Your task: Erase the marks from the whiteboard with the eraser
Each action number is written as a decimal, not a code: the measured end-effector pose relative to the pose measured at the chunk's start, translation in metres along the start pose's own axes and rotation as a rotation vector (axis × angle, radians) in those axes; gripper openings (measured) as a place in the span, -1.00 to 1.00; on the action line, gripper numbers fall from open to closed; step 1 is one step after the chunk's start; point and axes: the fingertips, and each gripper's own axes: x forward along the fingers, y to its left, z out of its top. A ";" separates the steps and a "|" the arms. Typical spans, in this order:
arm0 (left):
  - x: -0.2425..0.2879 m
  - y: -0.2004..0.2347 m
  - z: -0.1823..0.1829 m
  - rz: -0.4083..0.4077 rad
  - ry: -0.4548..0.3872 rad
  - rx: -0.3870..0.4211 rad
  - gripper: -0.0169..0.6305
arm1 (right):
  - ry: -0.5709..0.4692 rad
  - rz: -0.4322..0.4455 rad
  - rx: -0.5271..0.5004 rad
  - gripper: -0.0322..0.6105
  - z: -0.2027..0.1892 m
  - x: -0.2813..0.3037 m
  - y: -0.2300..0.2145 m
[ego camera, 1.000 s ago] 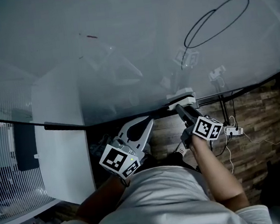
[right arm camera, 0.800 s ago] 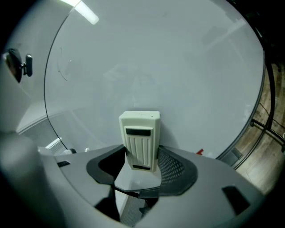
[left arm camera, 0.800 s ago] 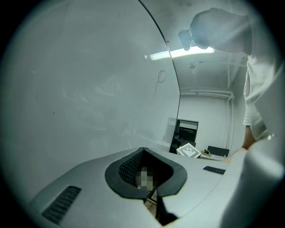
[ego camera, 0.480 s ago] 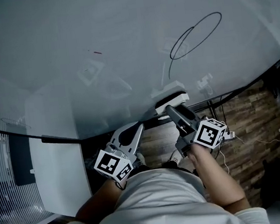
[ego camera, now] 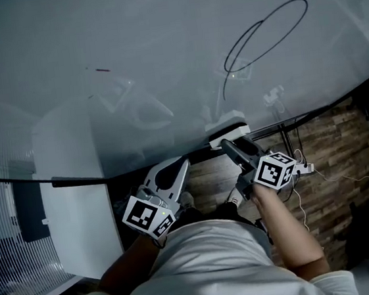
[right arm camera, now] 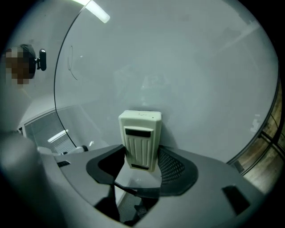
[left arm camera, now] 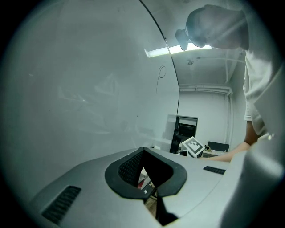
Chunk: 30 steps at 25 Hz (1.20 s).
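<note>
Whiteboard [ego camera: 159,40] with a black loop mark [ego camera: 265,33] touches the eraser [ego camera: 227,127] clamped by the right gripper [ego camera: 231,142], while the left gripper [ego camera: 176,167] hangs lower, jaws together, empty.

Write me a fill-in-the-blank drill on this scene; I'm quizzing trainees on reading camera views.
The right gripper is shut on the ____.
The looped mark on the whiteboard is coloured ____.
The short dash far left of the loop is ____.
The left gripper holds ____.
Missing words: eraser; black; red; nothing.
</note>
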 end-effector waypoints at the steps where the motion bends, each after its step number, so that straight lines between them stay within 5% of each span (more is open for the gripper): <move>1: 0.001 0.004 -0.003 0.004 0.004 -0.002 -0.93 | 0.020 -0.021 0.016 -0.17 -0.010 0.004 -0.018; 9: 0.002 0.003 -0.027 0.020 0.048 -0.028 -0.93 | 0.147 -0.122 0.083 -0.17 -0.072 0.015 -0.111; 15: -0.001 0.007 -0.038 0.033 0.067 -0.043 -0.93 | 0.156 -0.168 0.180 -0.17 -0.097 0.021 -0.139; 21: 0.000 0.003 -0.036 0.024 0.058 -0.040 -0.93 | 0.135 -0.150 0.180 -0.17 -0.082 0.019 -0.121; 30: 0.003 -0.014 -0.009 0.008 -0.006 -0.012 -0.93 | 0.052 -0.011 0.132 -0.17 -0.018 0.010 -0.028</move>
